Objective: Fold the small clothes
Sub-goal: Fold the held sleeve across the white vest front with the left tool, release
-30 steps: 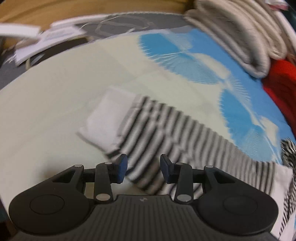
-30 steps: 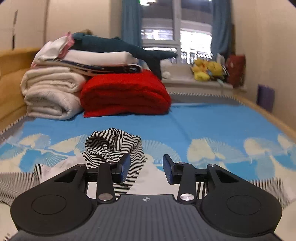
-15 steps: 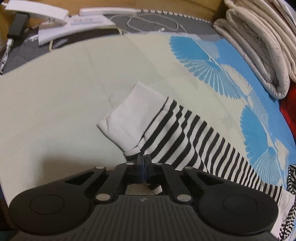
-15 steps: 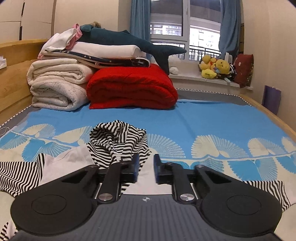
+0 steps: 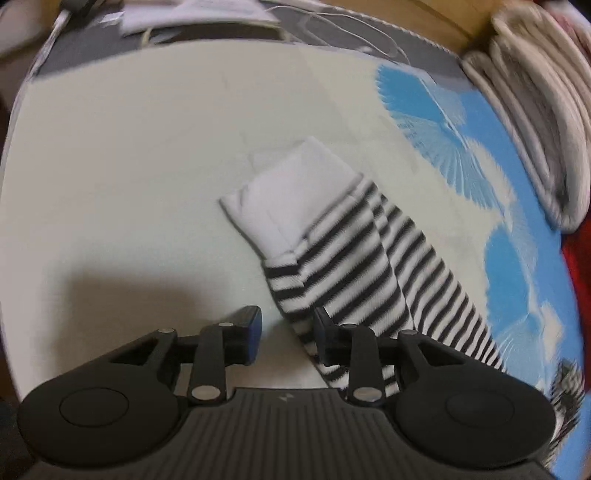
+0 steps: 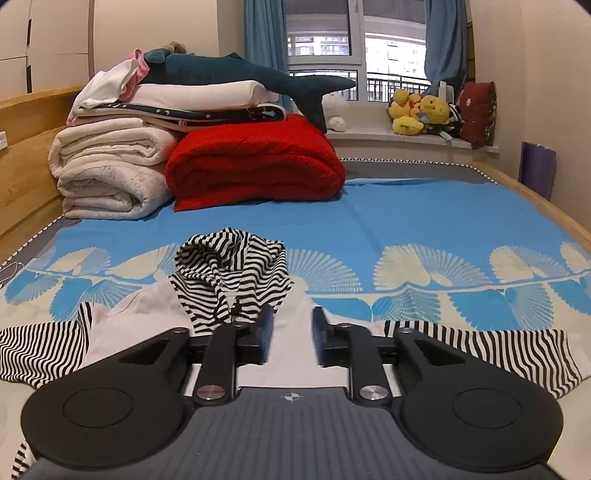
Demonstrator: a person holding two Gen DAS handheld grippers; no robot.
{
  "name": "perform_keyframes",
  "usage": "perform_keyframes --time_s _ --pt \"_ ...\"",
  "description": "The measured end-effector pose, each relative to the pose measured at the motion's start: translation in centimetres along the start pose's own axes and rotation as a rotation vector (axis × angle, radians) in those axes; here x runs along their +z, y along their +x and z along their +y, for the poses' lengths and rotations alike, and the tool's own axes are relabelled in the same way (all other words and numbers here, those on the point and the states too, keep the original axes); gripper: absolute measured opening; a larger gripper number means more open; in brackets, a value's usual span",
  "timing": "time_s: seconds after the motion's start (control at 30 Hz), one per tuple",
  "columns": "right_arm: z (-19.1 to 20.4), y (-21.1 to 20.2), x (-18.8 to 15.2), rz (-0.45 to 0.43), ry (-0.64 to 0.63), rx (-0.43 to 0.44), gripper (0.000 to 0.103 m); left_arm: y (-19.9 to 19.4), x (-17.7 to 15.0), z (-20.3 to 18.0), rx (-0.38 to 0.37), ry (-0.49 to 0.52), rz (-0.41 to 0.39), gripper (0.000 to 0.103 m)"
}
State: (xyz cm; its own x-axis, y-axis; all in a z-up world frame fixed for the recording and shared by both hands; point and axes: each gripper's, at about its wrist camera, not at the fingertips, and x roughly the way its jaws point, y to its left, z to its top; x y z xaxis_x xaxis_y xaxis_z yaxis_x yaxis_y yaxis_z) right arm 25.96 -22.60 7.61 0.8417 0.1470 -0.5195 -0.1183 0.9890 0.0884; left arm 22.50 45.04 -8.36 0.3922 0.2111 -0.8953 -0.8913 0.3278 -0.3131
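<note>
A black-and-white striped hoodie lies flat on the bedsheet [image 6: 406, 221]. Its striped hood [image 6: 229, 269] is bunched above the white chest [image 6: 136, 325], and a striped sleeve [image 6: 498, 350] reaches out to the right. My right gripper [image 6: 291, 323] hovers over the white chest. Its jaws are opening with nothing pinched between them. In the left wrist view the other sleeve [image 5: 369, 266] lies diagonally with its white cuff [image 5: 288, 199] at the far end. My left gripper [image 5: 286, 325] points down at the sleeve's lower edge. Its jaws are opening, and the edge sits loose by the right finger.
Folded cream blankets [image 6: 107, 173], a red blanket [image 6: 255, 162] and a shark plush [image 6: 236, 70] are stacked at the head of the bed. Cables and papers [image 5: 207, 11] lie beyond the sheet's far edge. Plush toys [image 6: 417, 110] sit on the windowsill.
Both grippers closed half a second ago and have since parted again. The left view has rolled, so the sleeve now sits further right and shows a lengthwise fold.
</note>
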Motion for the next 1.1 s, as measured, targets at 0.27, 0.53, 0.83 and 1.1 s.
perform_keyframes --time_s 0.27,0.53,0.83,1.1 --pt "-0.2 -0.1 -0.2 0.008 -0.002 0.008 0.034 0.4 0.8 -0.7 -0.002 0.048 -0.041 0.009" --pt "-0.3 0.8 -0.9 0.037 0.025 0.011 0.034 -6.9 -2.6 -10.4 -0.183 0.368 -0.278 0.002" --pt "0.1 2.3 -1.5 0.095 0.054 0.034 0.028 -16.5 -18.6 -23.3 -0.87 1.009 -0.067 0.027" --pt "-1.8 6.1 -2.9 0.222 0.209 0.067 0.029 -10.8 -13.3 -23.9 -0.466 0.846 -0.051 0.041"
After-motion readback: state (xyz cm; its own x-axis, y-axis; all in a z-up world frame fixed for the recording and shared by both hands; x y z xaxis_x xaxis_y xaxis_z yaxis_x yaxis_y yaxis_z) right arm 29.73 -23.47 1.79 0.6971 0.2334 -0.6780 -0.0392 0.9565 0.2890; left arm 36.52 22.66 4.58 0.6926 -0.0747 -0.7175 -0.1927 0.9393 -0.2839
